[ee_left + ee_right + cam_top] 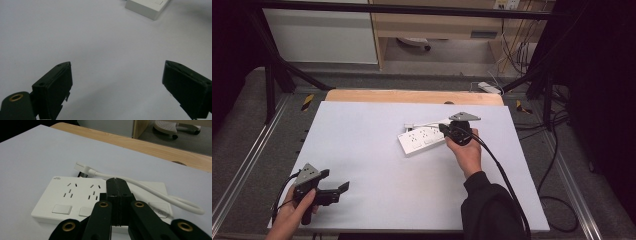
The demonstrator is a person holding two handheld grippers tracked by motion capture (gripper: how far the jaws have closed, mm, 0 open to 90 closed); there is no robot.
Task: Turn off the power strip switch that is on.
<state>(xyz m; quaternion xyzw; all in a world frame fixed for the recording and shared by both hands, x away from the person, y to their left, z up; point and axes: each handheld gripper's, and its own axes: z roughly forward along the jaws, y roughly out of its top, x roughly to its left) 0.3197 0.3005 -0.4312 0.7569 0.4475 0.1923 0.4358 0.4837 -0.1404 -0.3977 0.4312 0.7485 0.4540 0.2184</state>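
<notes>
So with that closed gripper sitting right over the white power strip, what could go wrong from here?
Two things, I'd guess. The right gripper hangs shut over the power strip, close to its switches; a downward nudge might press one or push the strip along the smooth white table. Its cord and plug lie loose behind it, so moving the strip could drag or snag them. The left gripper is open and far away, so it cannot steady anything.

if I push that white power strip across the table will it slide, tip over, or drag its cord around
The power strip is flat and lies low on the smooth white table, so it would likely slide, not tip. Its hard plastic shell looks stiff. The short white cord, curved loosely beside it, seems bendy and would probably trail or swing with its plug.
</notes>
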